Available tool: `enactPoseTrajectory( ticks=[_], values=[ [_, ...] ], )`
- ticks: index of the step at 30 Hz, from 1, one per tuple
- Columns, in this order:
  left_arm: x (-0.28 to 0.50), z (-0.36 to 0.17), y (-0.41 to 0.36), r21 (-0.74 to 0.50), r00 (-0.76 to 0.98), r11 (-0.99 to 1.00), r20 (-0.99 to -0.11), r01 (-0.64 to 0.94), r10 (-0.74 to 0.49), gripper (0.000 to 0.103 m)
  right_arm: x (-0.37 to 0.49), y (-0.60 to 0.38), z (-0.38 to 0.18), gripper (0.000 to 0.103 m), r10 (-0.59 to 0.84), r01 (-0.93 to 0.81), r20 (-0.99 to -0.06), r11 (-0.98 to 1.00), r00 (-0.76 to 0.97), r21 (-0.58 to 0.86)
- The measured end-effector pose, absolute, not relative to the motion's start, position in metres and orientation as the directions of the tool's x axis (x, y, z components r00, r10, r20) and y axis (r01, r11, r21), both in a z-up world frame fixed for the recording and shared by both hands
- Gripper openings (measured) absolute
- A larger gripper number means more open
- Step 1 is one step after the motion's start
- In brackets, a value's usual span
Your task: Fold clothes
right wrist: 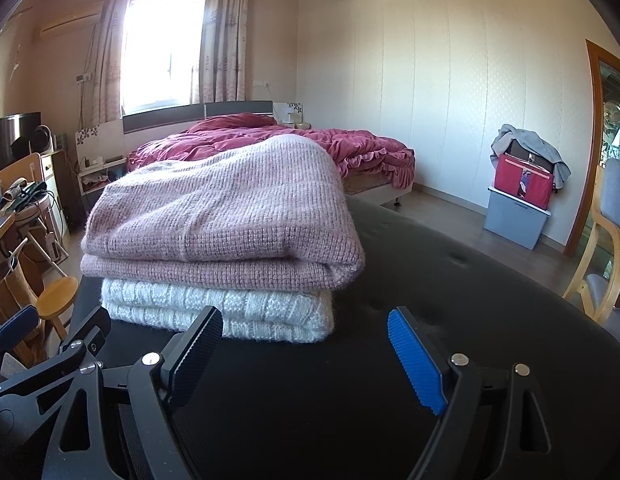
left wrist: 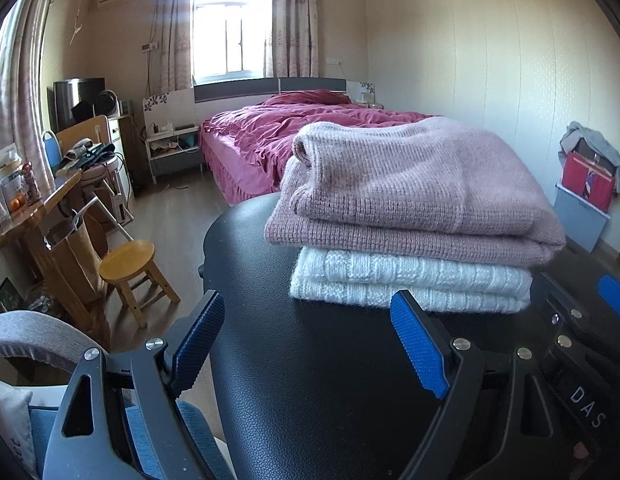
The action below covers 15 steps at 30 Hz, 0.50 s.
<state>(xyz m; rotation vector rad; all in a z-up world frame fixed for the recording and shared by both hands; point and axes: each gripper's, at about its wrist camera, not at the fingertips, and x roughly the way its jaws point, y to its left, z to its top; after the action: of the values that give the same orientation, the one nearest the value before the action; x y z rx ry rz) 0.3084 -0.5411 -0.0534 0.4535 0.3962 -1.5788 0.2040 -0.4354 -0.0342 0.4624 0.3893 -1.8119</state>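
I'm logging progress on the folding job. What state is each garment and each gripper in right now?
pink sweater: folded, lying on top of the white sweater.
white sweater: folded, bottom of the stack, resting on the black padded surface.
left gripper: jaws open, empty, short of the stack.
right gripper: jaws open, empty, short of the stack.

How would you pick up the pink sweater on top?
Probably grip the pink sweater at its thick folded front edge, coming from the near side. That rounded edge overhangs the white sweater below it and faces both open grippers.
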Motion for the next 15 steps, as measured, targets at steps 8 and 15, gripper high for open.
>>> enactPoseTrajectory(
  ticks=[8,15],
  values=[
    [0.3075,-0.0532,-0.5423,0.020,-0.055,-0.077,-0.515,0.997,-0.855,0.087,0.1999,-0.4358,-0.0349,0.087,-0.826,0.958,-0.504,-0.287,-0.252,-0.009],
    [0.3105,-0.0557,-0.5460,-0.017,-0.099,-0.107,-0.524,0.994,-0.846,0.087,0.1999,-0.4361,-0.0351,0.087,-0.826,0.958,-0.504,-0.288,-0.252,-0.007]
  ],
)
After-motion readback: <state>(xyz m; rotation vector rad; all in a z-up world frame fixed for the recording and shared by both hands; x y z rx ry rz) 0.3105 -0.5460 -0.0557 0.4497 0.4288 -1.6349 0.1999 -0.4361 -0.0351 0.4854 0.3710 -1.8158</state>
